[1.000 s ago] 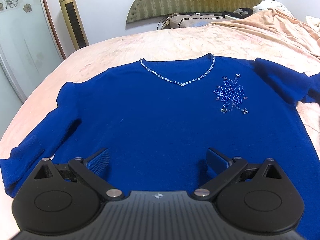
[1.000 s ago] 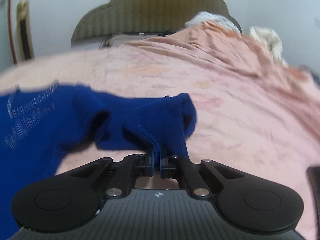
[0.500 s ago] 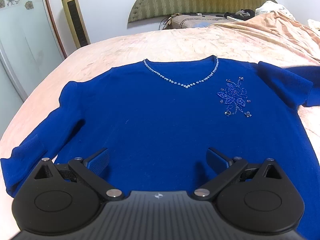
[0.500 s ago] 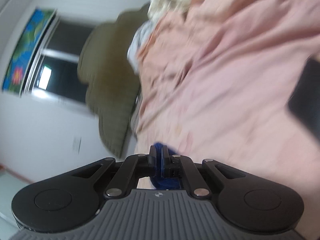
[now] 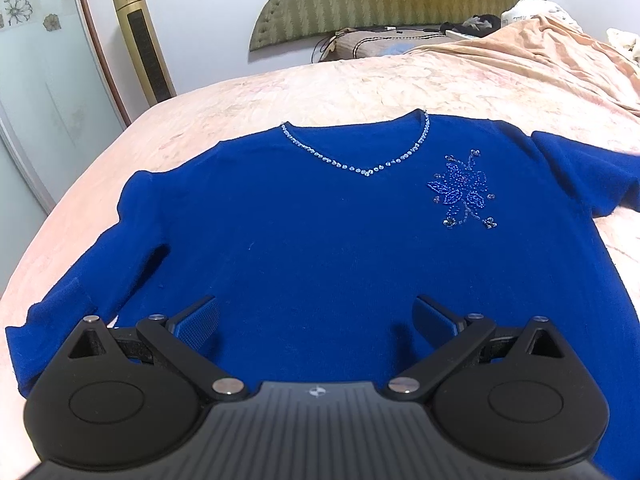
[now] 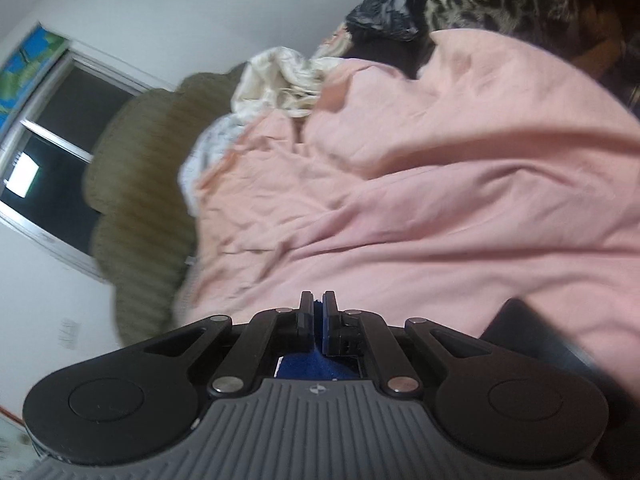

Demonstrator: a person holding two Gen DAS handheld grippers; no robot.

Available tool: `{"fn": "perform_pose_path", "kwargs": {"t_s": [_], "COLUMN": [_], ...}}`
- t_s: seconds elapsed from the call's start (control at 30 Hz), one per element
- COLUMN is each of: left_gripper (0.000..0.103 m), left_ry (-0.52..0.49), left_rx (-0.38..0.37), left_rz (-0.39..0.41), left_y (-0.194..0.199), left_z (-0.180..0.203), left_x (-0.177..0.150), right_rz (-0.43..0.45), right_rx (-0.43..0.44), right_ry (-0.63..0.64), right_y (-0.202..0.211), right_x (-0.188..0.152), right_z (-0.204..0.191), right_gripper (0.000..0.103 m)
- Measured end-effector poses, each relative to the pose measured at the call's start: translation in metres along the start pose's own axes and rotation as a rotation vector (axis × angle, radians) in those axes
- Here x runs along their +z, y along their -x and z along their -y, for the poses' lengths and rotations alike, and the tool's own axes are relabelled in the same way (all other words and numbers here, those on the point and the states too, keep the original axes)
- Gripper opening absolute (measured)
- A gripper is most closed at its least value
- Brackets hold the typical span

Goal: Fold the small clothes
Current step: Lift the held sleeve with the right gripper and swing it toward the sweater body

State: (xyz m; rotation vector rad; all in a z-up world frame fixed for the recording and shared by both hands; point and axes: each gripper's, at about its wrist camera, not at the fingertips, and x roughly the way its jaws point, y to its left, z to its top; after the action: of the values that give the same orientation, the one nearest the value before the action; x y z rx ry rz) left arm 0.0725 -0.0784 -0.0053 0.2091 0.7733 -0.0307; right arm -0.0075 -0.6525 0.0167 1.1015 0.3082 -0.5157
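On pink bedspread [image 5: 360, 88], blue sweater [image 5: 320, 240], sleeve [image 6: 318, 366] between opening right gripper [image 6: 318, 312]

The right gripper [image 6: 318, 312] has rolled onto its side and pulled the blue sleeve [image 6: 316, 368] out to the right, its jaws opening.

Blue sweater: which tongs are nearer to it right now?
Right. The right tongs are shut on a bit of the blue sweater, with blue cloth showing between their pads. The left tongs hover open over its lower front, gripping nothing.
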Motion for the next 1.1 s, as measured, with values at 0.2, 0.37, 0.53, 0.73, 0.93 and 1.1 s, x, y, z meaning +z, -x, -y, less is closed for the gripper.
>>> {"fn": "perform_pose_path", "kwargs": {"t_s": [0.2, 0.37, 0.53, 0.73, 0.93, 1.1], "left_gripper": [0.103, 0.103, 0.103, 0.103, 0.103, 0.103], "left_ry": [-0.007, -0.017, -0.025, -0.032, -0.028, -0.013], "left_rx": [-0.007, -0.008, -0.018, 0.0, -0.002, 0.002], "left_rz": [0.0, 0.004, -0.01, 0.002, -0.003, -0.003], "left_y": [0.001, 0.002, 0.001, 0.004, 0.004, 0.002], "left_z": [0.002, 0.004, 0.008, 0.007, 0.001, -0.006], "left_x": [0.0, -0.001, -0.002, -0.001, -0.002, -0.001], "right_rz": [-0.012, -0.02, -0.119, 0.015, 0.061, 0.263], "right_rx": [-0.197, -0.046, -0.038, -0.013, -0.105, -0.198], "right_ry": [0.143, -0.001, -0.036, -0.017, 0.032, 0.169], "right_y": [-0.013, 0.014, -0.002, -0.032, -0.046, -0.007], "right_x": [-0.02, -0.052, -0.092, -0.084, -0.072, -0.047], "right_z": [0.006, 0.022, 0.03, 0.02, 0.01, -0.013], "right_gripper": [0.048, 0.055, 0.056, 0.053, 0.009, 0.008]}}
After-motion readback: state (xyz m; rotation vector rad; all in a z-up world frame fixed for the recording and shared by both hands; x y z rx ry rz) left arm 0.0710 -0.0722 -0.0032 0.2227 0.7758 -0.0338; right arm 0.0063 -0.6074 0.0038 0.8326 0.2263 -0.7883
